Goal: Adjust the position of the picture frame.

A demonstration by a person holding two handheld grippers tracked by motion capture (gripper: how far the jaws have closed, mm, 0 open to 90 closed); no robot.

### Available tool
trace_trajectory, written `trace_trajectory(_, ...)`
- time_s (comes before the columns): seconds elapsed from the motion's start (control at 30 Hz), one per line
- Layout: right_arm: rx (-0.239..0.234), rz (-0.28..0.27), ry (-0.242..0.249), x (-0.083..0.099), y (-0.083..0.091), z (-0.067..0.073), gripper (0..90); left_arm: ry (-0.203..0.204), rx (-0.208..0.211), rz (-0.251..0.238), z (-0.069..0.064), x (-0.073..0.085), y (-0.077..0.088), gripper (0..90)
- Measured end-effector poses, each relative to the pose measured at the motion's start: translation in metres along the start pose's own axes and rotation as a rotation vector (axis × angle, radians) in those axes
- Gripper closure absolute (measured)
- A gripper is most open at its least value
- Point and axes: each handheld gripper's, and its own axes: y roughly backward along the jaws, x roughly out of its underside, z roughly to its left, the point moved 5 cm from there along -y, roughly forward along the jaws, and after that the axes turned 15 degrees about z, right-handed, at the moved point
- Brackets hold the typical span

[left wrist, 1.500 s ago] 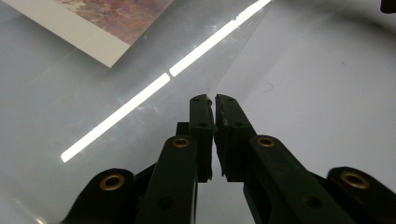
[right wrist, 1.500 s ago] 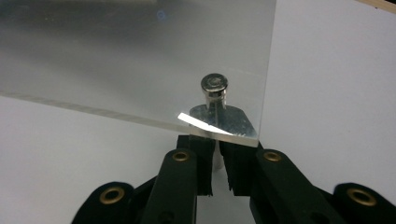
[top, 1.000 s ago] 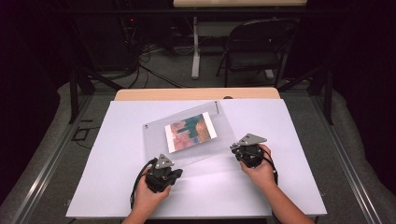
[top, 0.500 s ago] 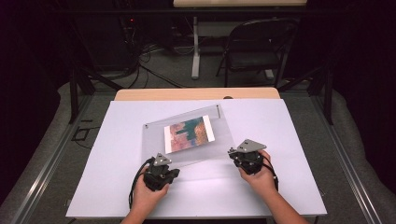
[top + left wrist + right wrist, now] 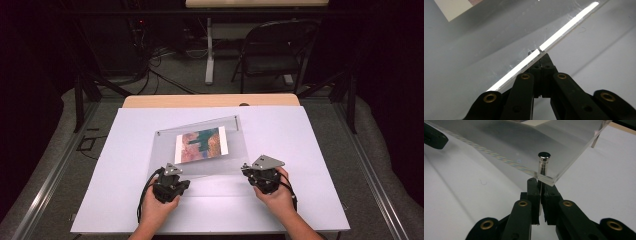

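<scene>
Gripping one clear acrylic picture frame (image 5: 200, 147) at table (image 5: 310, 135) centre: left gripper (image 5: 170, 181) clamps its 7 o'clock edge, right gripper (image 5: 252, 172) its 4 o'clock corner. One colourful print inside, silver standoff (image 5: 543, 162) visible.

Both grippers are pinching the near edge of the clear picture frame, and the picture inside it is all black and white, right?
Not quite. The left gripper and the right gripper do pinch the near edge of the clear frame, but the picture is coloured: the high view shows a dark teal shape on orange and pink.
</scene>
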Motion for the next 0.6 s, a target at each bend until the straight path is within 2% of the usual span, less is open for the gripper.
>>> trace_trajectory(0.13,-0.016,-0.008,-0.002,0.001,0.003,0.006,85.7,0.008,-0.005,-0.002,0.006,-0.003,0.002,90.0)
trace_trajectory(0.2,-0.02,-0.01,0.0,0.001,0.003,0.008,85.7,0.03,0.003,-0.011,0.01,-0.006,0.001,90.0)
trace_trajectory(0.3,-0.038,-0.014,0.0,0.002,0.006,0.015,85.7,0.042,0.02,0.001,0.019,-0.01,0.002,90.0)
trace_trajectory(0.6,-0.077,-0.022,-0.009,0.0,0.007,0.03,85.7,0.087,0.012,-0.009,0.039,-0.024,-0.001,90.0)
